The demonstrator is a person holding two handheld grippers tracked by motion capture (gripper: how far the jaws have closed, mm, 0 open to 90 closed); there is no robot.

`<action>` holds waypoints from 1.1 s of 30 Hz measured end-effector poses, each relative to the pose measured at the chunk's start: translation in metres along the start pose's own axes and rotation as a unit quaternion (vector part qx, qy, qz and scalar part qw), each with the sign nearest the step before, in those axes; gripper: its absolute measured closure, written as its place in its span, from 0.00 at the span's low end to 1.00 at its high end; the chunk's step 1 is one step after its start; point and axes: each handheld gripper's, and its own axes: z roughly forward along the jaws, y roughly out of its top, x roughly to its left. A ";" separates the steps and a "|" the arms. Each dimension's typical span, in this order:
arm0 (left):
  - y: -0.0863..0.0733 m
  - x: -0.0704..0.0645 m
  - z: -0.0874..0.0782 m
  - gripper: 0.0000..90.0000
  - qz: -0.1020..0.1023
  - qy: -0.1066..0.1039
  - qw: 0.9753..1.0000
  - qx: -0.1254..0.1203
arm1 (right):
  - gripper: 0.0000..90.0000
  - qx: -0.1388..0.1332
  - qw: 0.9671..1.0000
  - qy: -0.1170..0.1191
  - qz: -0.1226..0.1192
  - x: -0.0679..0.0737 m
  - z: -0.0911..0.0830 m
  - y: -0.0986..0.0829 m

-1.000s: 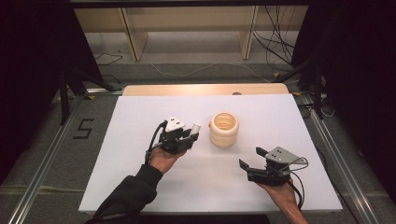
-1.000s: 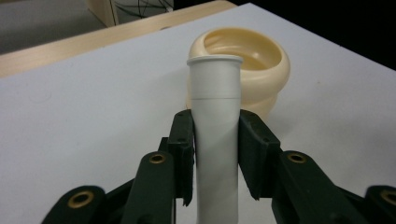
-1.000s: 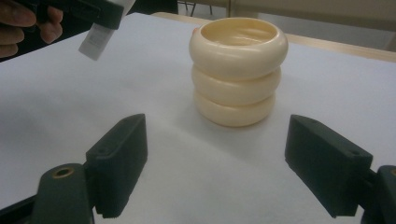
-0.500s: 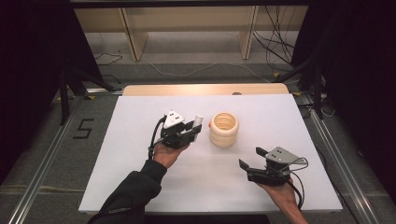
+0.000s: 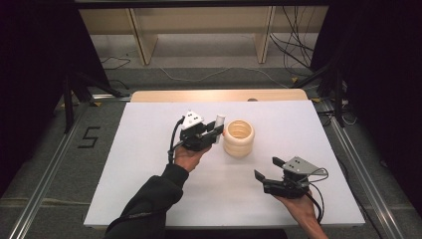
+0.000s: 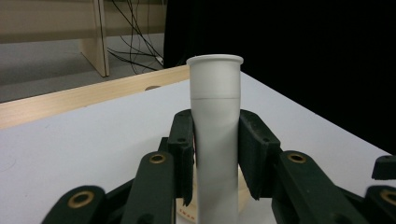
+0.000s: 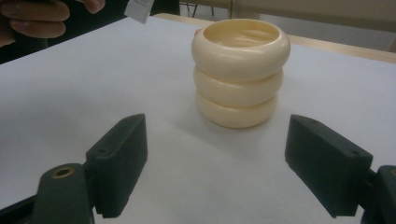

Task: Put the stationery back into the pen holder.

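A cream ribbed cup (image 5: 239,138) made of three stacked rings stands upright near the middle of the white table (image 5: 149,144); the right gripper view shows the cup (image 7: 240,70) straight ahead. My left gripper (image 5: 217,129) is held above the table just left of the cup, shut on a white tube (image 5: 219,123). In the left gripper view the white tube (image 6: 216,140) stands upright between the jaws, rim up. My right gripper (image 5: 266,168) hovers low at the front right, open, with nothing between its pads (image 7: 119,163).
A wooden strip (image 5: 219,95) runs along the table's far edge. Beyond it are wooden legs and cables on the floor. Metal rails (image 5: 47,184) flank the table, and dark curtains hang on both sides.
My left gripper has carried the white tube up and to the right, closer to the cup's rim. The right gripper has stayed in place.
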 end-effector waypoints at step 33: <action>0.006 -0.012 0.048 0.76 -0.011 -0.006 0.999 -0.029 | 0.24 0.001 1.000 0.007 -0.001 0.001 0.001 0.000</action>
